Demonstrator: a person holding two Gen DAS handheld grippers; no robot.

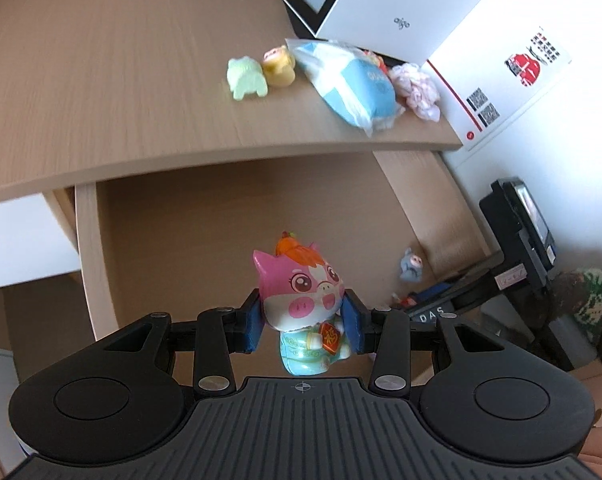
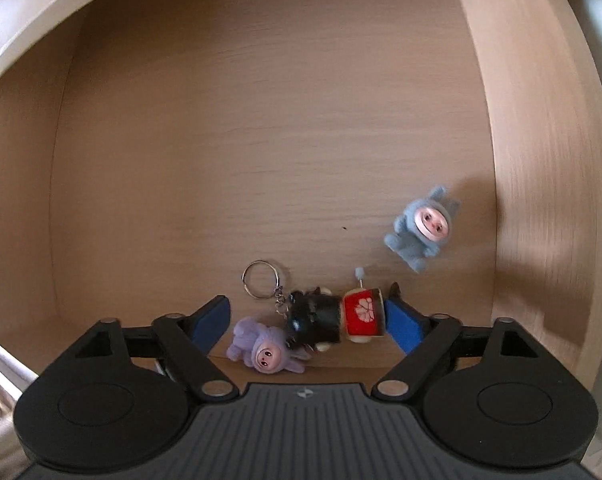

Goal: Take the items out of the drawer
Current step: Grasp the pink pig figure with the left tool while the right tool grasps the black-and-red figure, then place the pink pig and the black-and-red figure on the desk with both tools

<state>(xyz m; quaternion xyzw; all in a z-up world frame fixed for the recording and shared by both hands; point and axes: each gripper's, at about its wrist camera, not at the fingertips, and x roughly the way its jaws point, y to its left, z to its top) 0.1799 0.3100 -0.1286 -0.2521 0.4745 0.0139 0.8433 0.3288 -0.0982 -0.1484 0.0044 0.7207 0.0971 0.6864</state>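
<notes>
The left gripper (image 1: pixel 303 326) clamps a pink pig figurine (image 1: pixel 301 300) between its 2 blue pads above the open drawer (image 1: pixel 173 216), while on the desktop (image 1: pixel 101 80) sit a green toy (image 1: pixel 245 79), a yellow toy (image 1: pixel 279 66), a blue-and-white packet (image 1: pixel 349 80) and a pink scrunchie (image 1: pixel 415 86).

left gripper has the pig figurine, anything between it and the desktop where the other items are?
Nothing visible. The left gripper grips the pig figurine above the open drawer, in front of the desktop edge. The green toy, yellow toy and blue packet sit further back right; the near desktop is bare.
</notes>
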